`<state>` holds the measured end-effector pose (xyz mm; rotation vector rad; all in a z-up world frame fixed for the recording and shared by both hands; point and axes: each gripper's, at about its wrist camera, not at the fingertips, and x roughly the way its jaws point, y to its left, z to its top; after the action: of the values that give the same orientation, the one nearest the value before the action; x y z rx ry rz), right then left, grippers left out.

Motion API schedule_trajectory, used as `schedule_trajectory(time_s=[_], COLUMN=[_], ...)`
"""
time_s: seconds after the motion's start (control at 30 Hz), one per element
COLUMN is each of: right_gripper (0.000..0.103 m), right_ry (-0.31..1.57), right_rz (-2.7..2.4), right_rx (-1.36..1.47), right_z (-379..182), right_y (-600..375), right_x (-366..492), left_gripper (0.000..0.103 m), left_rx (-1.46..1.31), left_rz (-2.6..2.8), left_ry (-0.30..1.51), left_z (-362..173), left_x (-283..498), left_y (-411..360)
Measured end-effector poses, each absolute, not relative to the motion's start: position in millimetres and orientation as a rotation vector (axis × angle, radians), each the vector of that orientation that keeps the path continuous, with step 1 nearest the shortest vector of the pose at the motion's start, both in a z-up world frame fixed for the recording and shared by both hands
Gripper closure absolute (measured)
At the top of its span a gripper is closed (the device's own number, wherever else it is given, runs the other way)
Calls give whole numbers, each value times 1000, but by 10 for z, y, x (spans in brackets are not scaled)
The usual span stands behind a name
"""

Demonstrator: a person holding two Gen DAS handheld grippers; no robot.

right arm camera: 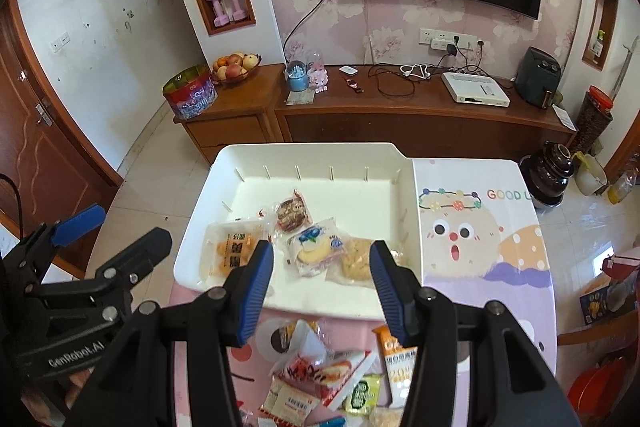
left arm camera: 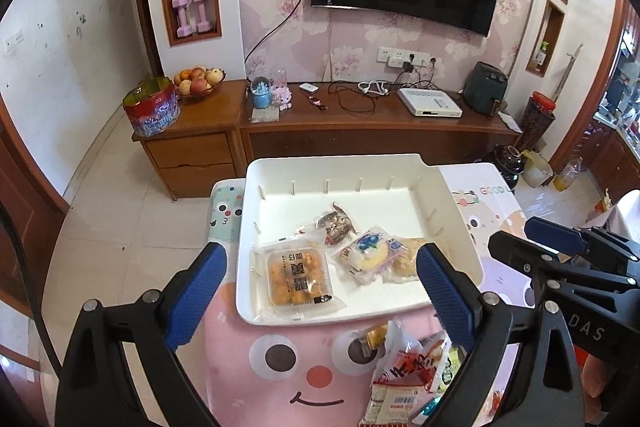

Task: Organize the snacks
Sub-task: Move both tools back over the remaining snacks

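The left tool (left arm camera: 320, 291), black-framed with blue ribbed pads, fills the near edge of its own view, its jaws spread wide with nothing between them: released. The right tool (right arm camera: 322, 277), the same build, stands part-way open over the near rim of the tray, also empty and gripping nothing; each tool shows at the other's side, the right one at 3 o'clock in the left view, the left one at 9 o'clock in the right view.

Just beneath the tools, at 6 o'clock, a loose heap of wrapped snack packets (right arm camera: 332, 379) in red, white, orange and green lies on the desk (right arm camera: 480, 255), which wears a pink-and-white cartoon-print cover. Beyond the fingertips, toward 12 o'clock, sits a white rectangular plastic tray (left arm camera: 340, 171) with low ribbed walls. Inside it, along the near half, four packets lie in a row: a clear packet of small golden-orange round biscuits (left arm camera: 298, 275) at the left, a clear-wrapped dark brown cake (left arm camera: 336, 225) just behind it, a blue-and-white wrapped pastry (left arm camera: 370, 253) in the middle, and a clear-wrapped pale crumbly cookie (right arm camera: 356, 259) at the right, touching the pastry's wrapper. The far half of the tray is bare
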<state>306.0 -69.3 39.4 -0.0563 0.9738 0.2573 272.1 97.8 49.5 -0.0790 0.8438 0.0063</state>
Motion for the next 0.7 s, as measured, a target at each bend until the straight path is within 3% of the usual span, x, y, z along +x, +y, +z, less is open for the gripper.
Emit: schedule_trajectory(time_s=[0.33, 0.7], right_gripper=[52, 53], right_ry=[983, 1127], right_rz=[249, 308], right_rx=[-32, -59], right_z=[312, -350], right_y=[-944, -944], right_x=[2434, 1701], left_gripper=[8, 8], left_rx=[-70, -35], left_rz=[-79, -162], left_ry=[847, 941], left_z=[355, -196], left_x=[2259, 1775], left_y=[880, 863])
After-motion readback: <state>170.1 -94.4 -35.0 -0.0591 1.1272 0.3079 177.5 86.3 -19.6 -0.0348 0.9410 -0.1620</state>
